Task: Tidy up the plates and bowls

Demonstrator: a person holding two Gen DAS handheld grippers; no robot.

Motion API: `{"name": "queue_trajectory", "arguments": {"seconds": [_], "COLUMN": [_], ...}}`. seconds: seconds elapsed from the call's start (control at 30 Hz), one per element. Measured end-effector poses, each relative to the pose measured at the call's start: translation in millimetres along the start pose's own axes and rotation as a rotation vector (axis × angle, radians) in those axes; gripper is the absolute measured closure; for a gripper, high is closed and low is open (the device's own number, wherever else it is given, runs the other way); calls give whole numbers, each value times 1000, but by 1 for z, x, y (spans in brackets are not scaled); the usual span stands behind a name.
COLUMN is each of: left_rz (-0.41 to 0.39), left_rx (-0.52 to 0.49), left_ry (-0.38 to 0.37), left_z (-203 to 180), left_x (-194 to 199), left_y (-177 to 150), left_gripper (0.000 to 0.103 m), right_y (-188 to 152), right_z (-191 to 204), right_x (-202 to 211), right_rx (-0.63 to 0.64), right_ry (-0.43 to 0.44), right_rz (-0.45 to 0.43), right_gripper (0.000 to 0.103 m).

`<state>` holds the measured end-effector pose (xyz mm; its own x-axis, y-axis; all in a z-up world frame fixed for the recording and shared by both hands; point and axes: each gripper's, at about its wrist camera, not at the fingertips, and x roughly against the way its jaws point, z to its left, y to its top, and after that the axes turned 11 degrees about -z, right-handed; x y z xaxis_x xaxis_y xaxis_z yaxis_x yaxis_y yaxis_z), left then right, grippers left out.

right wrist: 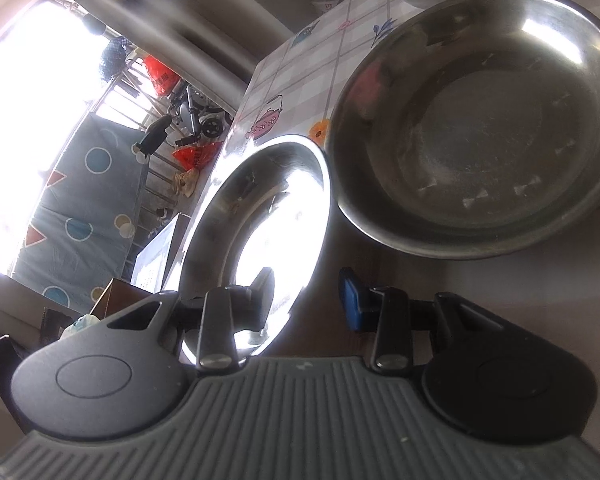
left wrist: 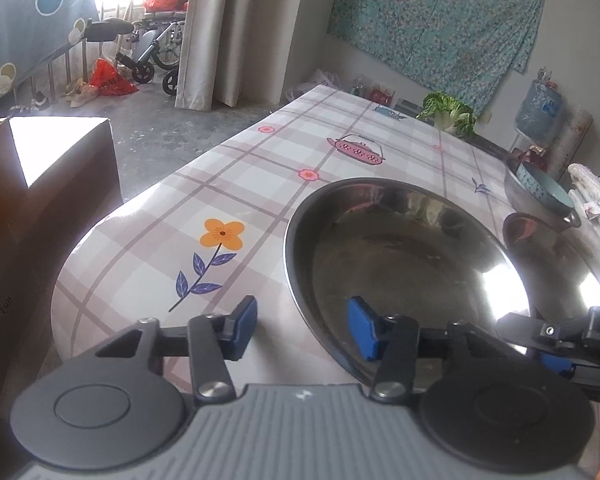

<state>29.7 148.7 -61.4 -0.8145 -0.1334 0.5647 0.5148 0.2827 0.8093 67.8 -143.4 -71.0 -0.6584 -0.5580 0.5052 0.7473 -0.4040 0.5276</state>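
Left wrist view: your left gripper (left wrist: 303, 330) is sitting with jaws spread and empty, straddling the near-left rim of the steel plate (left wrist: 400, 256), one finger over the tablecloth (left wrist: 160, 216), one inside the plate. Right wrist view: your right gripper (right wrist: 306, 296) is also spread, straddling that plate's (right wrist: 256, 216) right rim, with the big steel bowl (right wrist: 480, 132) lying just beyond, ahead-right. Both are equally close; I'm judging rim pinches come next.

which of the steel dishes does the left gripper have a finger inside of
The shallow steel plate nearest the table's edge: the open left gripper straddles its near rim, one blue pad inside, one outside. The deeper steel bowl sits beyond it, untouched.
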Motion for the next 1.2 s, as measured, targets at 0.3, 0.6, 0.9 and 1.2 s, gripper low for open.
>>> {"name": "queue_trajectory", "arguments": {"seconds": [0.3, 0.6, 0.9, 1.2], "left_rz": [51, 152, 71, 90], "left_rx": [-9, 54, 42, -3], "left_ry": [-28, -191, -150, -156], "left_z": [5, 33, 39, 22], "left_x": [15, 44, 45, 25], "left_y": [-4, -21, -4, -4], "left_gripper": [85, 80, 68, 84], "right_y": [-12, -45, -27, -24], "right_z": [8, -6, -6, 2], "right_x": [5, 58, 77, 48], "right_rx": [42, 3, 81, 183], "right_ry": [-12, 41, -31, -68], "right_rz": [25, 102, -46, -52], "right_gripper": [86, 82, 77, 81]}}
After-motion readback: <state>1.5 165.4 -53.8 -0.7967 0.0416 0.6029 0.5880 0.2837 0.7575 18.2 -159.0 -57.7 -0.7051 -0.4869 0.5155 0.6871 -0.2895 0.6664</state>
